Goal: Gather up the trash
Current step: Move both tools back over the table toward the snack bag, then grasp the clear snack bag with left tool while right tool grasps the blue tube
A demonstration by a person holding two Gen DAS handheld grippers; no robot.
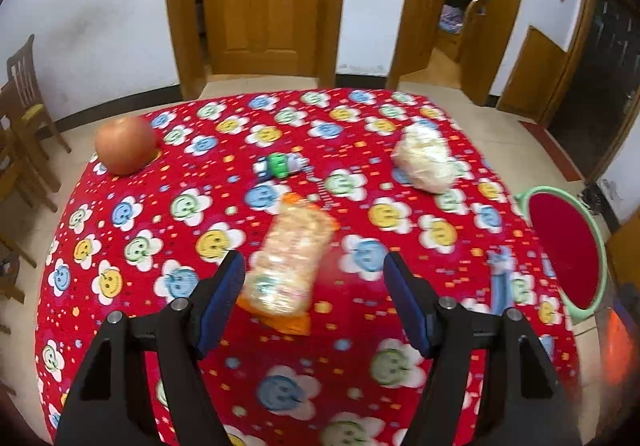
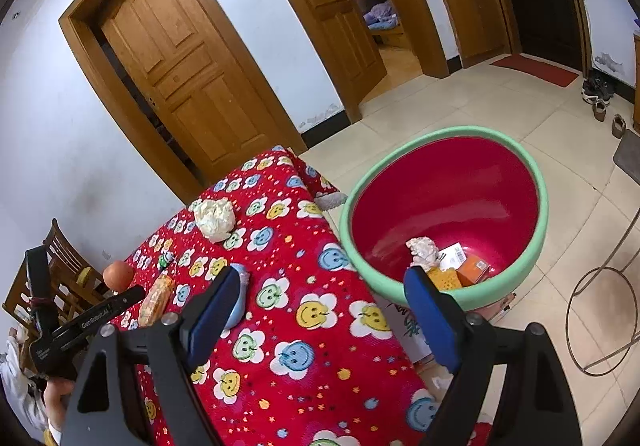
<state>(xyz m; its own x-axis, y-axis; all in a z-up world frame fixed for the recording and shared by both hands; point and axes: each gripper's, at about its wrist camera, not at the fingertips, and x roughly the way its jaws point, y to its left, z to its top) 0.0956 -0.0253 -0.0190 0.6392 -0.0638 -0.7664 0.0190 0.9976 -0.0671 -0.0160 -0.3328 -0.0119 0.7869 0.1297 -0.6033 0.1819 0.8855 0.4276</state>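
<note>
An orange snack packet [image 1: 288,262] lies on the red flowered tablecloth [image 1: 132,205]. My left gripper [image 1: 316,286] hovers over its near end, open, with the packet close to the left finger and untouched. Farther back lie a crumpled white wad [image 1: 426,157], a small green-and-white wrapper [image 1: 280,165] and a blue scrap [image 1: 502,278]. My right gripper [image 2: 324,302] is open with nothing between its fingers, over the table's edge beside the red basin [image 2: 452,131]. The basin holds a white paper wad [image 2: 422,252], an orange box [image 2: 474,270] and a barcoded card [image 2: 454,254].
An apple [image 1: 125,145] sits at the far left corner of the table. Wooden chairs [image 1: 24,113] stand to the left, and doors line the white wall behind. A wire stand [image 2: 600,310] stands on the tiled floor right of the basin. A person's hand [image 2: 56,398] grips the left gripper.
</note>
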